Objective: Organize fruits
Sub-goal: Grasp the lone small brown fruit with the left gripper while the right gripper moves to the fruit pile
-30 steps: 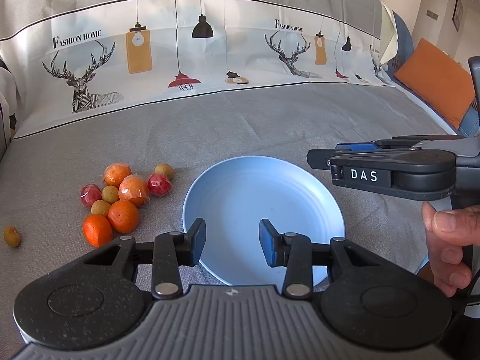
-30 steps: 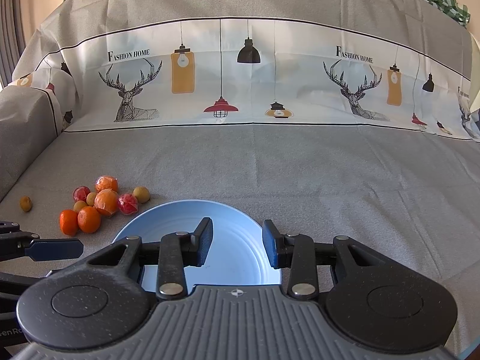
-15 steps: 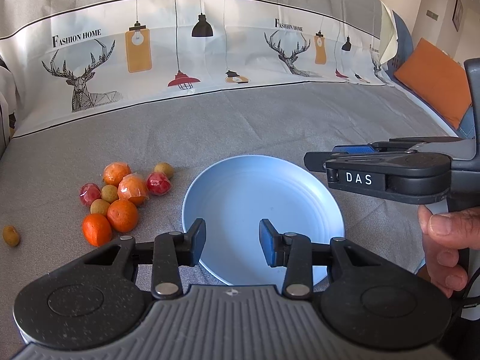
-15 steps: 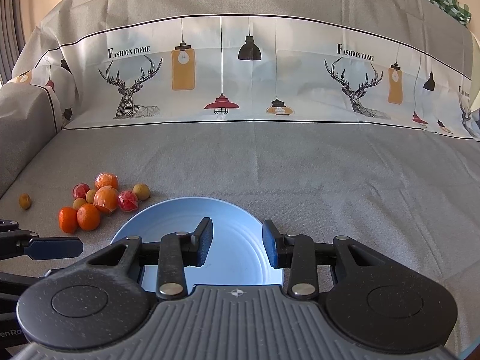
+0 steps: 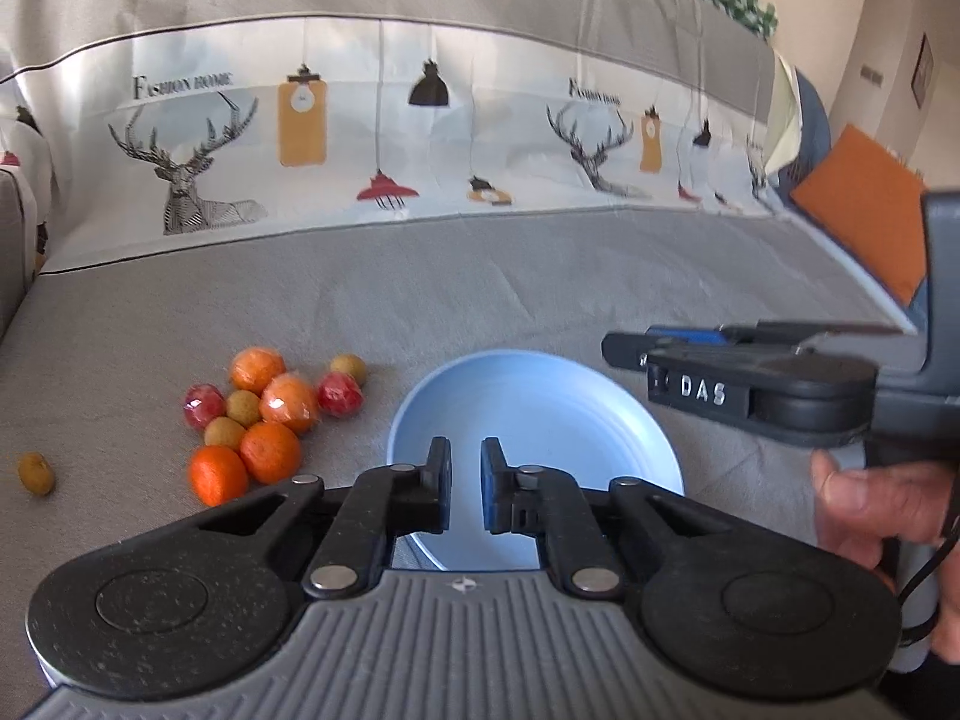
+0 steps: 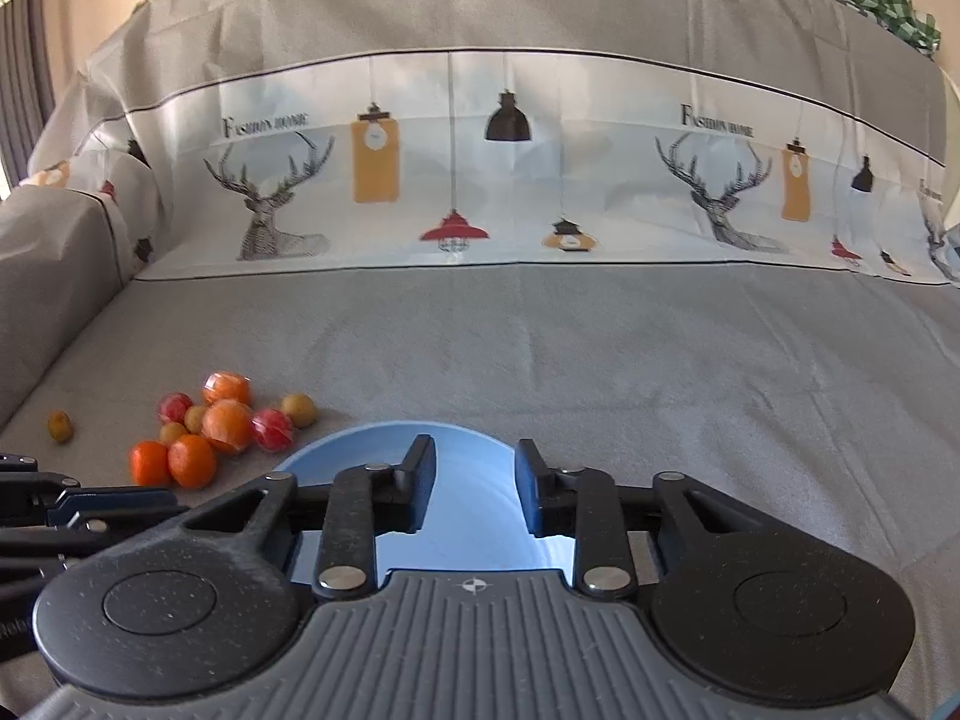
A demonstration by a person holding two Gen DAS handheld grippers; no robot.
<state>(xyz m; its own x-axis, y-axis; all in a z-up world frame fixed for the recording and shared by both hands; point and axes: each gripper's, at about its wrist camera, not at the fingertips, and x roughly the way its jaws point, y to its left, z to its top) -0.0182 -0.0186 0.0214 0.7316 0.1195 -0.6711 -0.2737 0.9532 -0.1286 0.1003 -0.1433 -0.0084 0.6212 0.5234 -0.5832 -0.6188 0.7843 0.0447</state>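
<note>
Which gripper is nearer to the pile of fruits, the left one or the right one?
Left. The left gripper is over the blue plate's near rim, next to the fruit pile. The right gripper is beyond the plate's far side.

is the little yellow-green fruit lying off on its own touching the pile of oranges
Apart. In the left wrist view the lone yellow-green fruit lies left of the pile, with bare grey cloth between it and the nearest orange. The right wrist view shows the same gap.
</note>
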